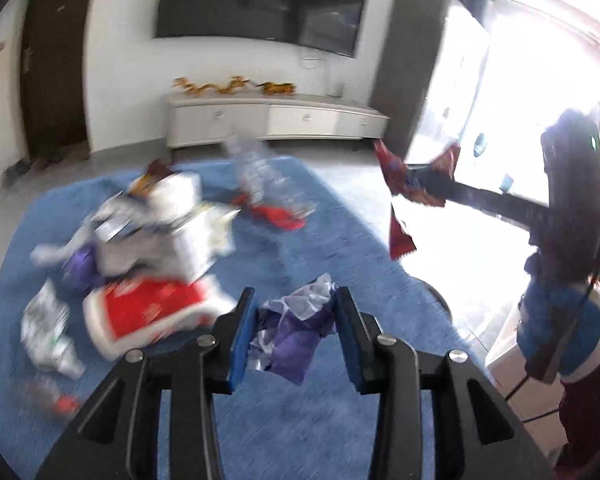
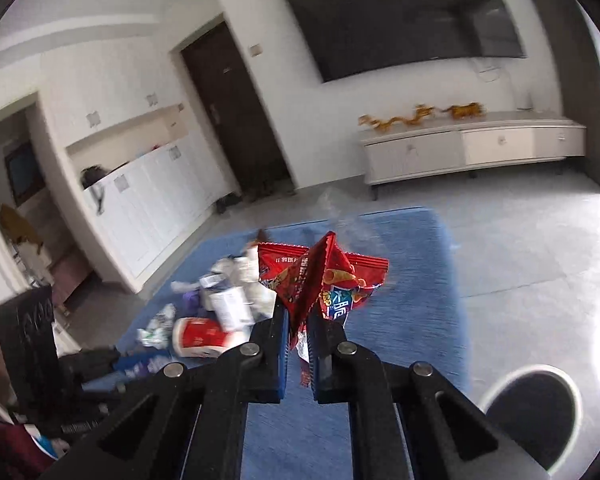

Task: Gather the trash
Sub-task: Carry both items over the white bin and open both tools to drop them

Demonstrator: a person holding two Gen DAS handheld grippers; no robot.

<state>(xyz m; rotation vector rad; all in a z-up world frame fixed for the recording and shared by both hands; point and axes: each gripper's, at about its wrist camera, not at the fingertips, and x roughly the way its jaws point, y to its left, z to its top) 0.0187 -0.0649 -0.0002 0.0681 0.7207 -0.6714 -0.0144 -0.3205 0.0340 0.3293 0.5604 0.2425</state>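
My left gripper point(image 1: 295, 312) is shut on a crumpled purple and white wrapper point(image 1: 296, 328), held above the blue rug point(image 1: 340, 240). My right gripper point(image 2: 298, 320) is shut on a red snack bag point(image 2: 324, 280) and holds it in the air; gripper and bag also show in the left wrist view point(image 1: 416, 180) at the right. A blurred pile of trash lies on the rug: white boxes point(image 1: 172, 224), a red and white cup point(image 1: 148, 312), a clear plastic bottle point(image 1: 264, 176) and a crushed bottle point(image 1: 48, 332).
A round dark bin point(image 2: 532, 412) with a white rim stands at the lower right in the right wrist view, beside the rug. A white TV cabinet point(image 1: 276, 120) and a wall TV point(image 1: 260, 0) stand at the back. A bright window is at the right.
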